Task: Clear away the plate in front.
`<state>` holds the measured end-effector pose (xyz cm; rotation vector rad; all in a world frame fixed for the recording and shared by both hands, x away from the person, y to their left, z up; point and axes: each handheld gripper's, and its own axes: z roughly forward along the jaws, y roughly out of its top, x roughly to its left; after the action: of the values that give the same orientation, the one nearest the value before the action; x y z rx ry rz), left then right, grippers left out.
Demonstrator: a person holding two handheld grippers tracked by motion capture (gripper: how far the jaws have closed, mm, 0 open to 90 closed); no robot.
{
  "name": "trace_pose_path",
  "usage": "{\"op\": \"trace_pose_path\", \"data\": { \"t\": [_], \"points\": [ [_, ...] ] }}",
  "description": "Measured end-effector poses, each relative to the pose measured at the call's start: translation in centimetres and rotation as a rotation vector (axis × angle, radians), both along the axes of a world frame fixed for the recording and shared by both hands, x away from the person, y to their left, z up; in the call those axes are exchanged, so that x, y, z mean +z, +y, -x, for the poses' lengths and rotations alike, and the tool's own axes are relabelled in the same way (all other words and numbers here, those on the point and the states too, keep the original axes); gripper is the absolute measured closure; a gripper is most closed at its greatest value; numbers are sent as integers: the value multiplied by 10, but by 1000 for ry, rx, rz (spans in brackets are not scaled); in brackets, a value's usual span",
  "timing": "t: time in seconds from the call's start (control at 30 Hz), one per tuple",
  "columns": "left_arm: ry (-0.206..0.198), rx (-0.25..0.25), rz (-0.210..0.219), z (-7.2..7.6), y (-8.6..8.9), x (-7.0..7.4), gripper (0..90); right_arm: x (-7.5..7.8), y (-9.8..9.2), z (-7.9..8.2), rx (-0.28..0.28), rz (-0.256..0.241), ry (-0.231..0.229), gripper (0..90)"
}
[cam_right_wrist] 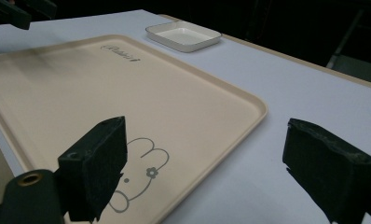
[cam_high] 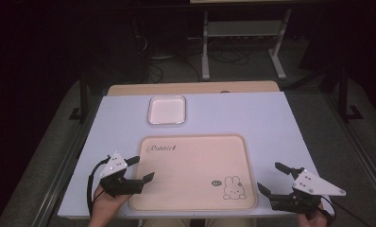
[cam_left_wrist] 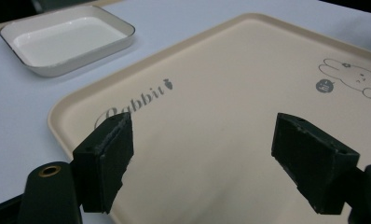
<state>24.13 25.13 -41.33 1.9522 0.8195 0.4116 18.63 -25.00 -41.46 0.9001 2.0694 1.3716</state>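
A beige tray [cam_high: 191,175] with a rabbit drawing lies on the near half of the white table, empty. Behind it sits a small white dish [cam_high: 166,109], also empty. My left gripper [cam_high: 141,168] hovers at the tray's left edge, open, jaws wide with nothing between them; its own view shows the tray [cam_left_wrist: 230,107] and the dish [cam_left_wrist: 67,39] beyond my left gripper [cam_left_wrist: 207,154]. My right gripper [cam_high: 272,178] is open just off the tray's right front corner; in the right gripper view my right gripper [cam_right_wrist: 221,163] spans the tray's edge [cam_right_wrist: 249,116] and the dish [cam_right_wrist: 183,36] lies far off.
The white table top [cam_high: 252,118] lies over a wooden board [cam_high: 191,88]. Beyond the table stands a metal frame [cam_high: 243,38] on a dark floor with cables. A hand holds each gripper at the near edge.
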Motion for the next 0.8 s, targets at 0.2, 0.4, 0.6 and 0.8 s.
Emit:
{"op": "trace_pose_path", "data": {
  "t": [0.2,0.4,0.6,0.8],
  "points": [
    [-5,-12,3,-12,-3,6,207,0,-1,-1,-19,-1,8,129],
    [0,-5,-5,-24,-3,9,207,0,-1,0,-26,-1,0,129],
    [9,-8,-20,-41,-6,18,234,0,-2,0,-27,-8,-3,129],
    [13,27,-26,-58,-3,26,235,1,-1,0,-23,-6,-4,129]
  ]
}}
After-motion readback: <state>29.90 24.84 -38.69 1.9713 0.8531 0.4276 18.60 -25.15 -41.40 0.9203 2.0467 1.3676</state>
